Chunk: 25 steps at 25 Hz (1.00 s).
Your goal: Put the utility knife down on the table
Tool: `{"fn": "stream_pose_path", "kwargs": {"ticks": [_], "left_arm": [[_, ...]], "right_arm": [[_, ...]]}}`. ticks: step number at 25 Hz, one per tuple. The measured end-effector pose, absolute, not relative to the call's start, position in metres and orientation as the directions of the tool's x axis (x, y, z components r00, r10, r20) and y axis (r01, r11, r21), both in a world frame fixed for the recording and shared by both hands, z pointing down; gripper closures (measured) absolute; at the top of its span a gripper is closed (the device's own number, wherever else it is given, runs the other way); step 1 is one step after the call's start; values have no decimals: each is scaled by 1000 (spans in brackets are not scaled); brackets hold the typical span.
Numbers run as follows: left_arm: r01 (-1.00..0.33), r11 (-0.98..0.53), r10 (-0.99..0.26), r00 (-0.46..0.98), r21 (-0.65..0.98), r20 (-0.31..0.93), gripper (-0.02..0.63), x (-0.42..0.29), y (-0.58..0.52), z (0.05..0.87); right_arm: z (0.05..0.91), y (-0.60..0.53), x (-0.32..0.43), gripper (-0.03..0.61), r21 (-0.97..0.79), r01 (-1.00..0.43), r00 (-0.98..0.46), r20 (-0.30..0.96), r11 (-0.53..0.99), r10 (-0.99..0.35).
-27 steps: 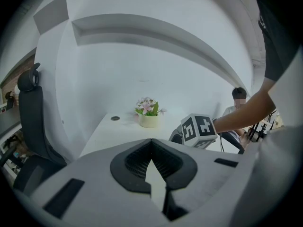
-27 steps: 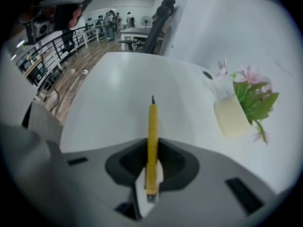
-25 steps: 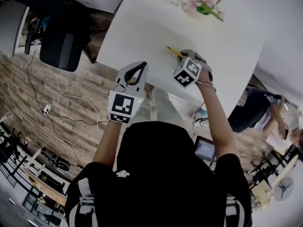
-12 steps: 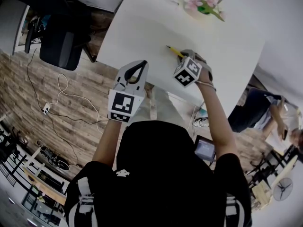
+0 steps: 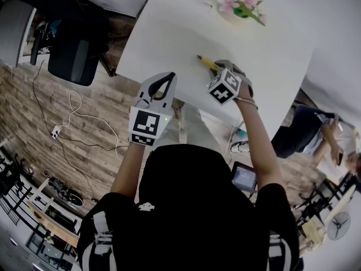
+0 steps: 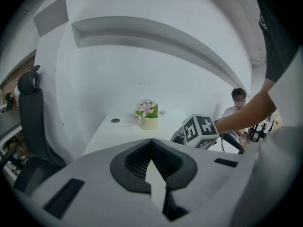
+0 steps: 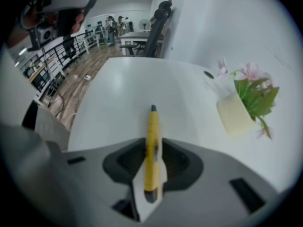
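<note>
Two handheld grippers are hovering at the near edge of a white table (image 7: 113, 93). The left gripper (image 6: 151, 143) is idling with its jaws pressed together on nothing. The right gripper (image 7: 150, 150) is pinching a yellow knife (image 7: 152, 136) lengthwise, with the knife's dark tip pointing out over the tabletop. Whether the knife is touching the surface is unclear. Farther along, a potted flower (image 7: 236, 112) is standing well apart, and an office chair (image 7: 158, 20) is sitting beyond the far end. Opening the jaws too high, this close to the edge, is likely risking a bounce or slide onto the floor.
</note>
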<state>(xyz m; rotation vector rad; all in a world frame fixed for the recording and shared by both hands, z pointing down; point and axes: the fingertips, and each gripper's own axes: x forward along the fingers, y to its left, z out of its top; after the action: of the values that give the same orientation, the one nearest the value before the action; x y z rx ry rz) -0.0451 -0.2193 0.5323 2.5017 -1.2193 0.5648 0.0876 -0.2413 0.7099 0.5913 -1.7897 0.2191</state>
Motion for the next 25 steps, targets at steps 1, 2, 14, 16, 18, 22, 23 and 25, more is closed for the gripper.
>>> {"fn": "stream_pose_path", "kwargs": {"ticks": [1, 2, 14, 16, 18, 22, 23, 25], "left_arm": [[-798, -595, -681, 563, 93, 468, 598, -45, -219, 531], [-798, -596, -682, 563, 92, 466, 598, -45, -218, 530], [-791, -608, -695, 570, 66, 439, 598, -43, -215, 514], [-790, -611, -699, 571, 56, 431, 598, -43, -215, 510], [-789, -613, -704, 571, 45, 422, 598, -43, -216, 504], [-788, -616, -717, 573, 25, 398, 598, -42, -217, 489], [-787, -616, -721, 573, 18, 391, 598, -42, -217, 486], [-787, -617, -728, 574, 6, 375, 598, -42, -219, 477]], "right_arm": [[710, -240, 88, 451, 149, -497, -192, 942, 855, -275], [710, -238, 88, 442, 147, -496, -191, 943, 856, -272], [687, -233, 88, 457, 130, -552, -231, 925, 823, -301], [678, -235, 87, 471, 138, -564, -240, 916, 814, -321], [668, -237, 87, 486, 155, -570, -242, 907, 807, -345], [644, -240, 89, 511, 175, -604, -259, 880, 777, -399], [638, -241, 89, 517, 179, -616, -265, 869, 767, -417], [623, -243, 89, 525, 186, -641, -278, 848, 745, -451]]}}
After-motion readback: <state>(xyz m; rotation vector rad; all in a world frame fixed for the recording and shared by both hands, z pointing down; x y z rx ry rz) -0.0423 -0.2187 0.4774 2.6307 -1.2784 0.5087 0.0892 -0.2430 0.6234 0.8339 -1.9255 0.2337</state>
